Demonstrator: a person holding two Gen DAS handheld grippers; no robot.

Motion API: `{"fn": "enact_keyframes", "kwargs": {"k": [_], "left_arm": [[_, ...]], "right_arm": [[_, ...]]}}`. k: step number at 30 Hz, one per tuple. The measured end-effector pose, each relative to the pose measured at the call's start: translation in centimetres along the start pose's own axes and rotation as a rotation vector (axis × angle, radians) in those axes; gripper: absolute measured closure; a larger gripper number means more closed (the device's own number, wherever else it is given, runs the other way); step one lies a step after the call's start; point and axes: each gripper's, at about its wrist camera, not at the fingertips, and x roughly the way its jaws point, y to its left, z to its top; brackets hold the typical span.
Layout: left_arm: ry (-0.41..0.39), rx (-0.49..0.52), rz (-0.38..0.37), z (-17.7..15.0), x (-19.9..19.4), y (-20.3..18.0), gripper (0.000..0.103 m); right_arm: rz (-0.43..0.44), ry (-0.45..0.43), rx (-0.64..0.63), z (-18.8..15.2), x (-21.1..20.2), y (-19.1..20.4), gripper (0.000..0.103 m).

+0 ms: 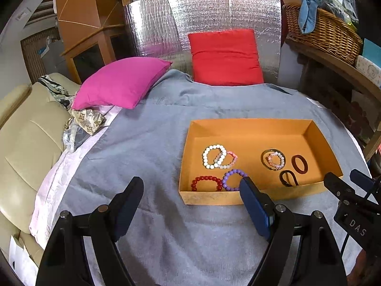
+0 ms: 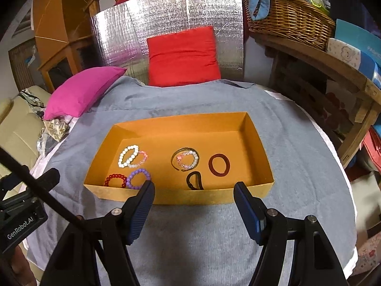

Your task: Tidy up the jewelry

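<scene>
An orange cardboard tray sits on a grey blanket and holds several bracelets: a white bead one, a red bead one, a purple bead one, a pink bead one inside a gold bangle, a dark red ring and a black band. My left gripper is open and empty, in front and left of the tray. My right gripper is open and empty at the tray's near wall.
A pink cushion and a red cushion lie at the blanket's far end. A wicker basket sits on a wooden shelf at the right. A beige sofa is at the left.
</scene>
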Motion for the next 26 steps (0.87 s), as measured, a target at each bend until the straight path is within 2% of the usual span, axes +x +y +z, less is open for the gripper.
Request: {"fn": "enact_keyframes", "kwargs": {"k": [15, 23, 26], "left_arm": [[0.019, 0.007, -0.011, 0.6, 2.0, -0.5, 0.020], [-0.013, -0.001, -0.014, 0.7, 1.4, -0.3, 0.020], [-0.009, 0.005, -0.039, 0.2, 1.8, -0.4, 0.020]], "right_arm": [[-0.003, 0.014, 0.005, 0.5, 2.2, 0.0, 0.031], [-0.010, 0.013, 0.008, 0.4, 2.4, 0.1, 0.031], [-0.009, 0.003, 0.009, 0.3, 2.2, 0.1, 0.031]]}}
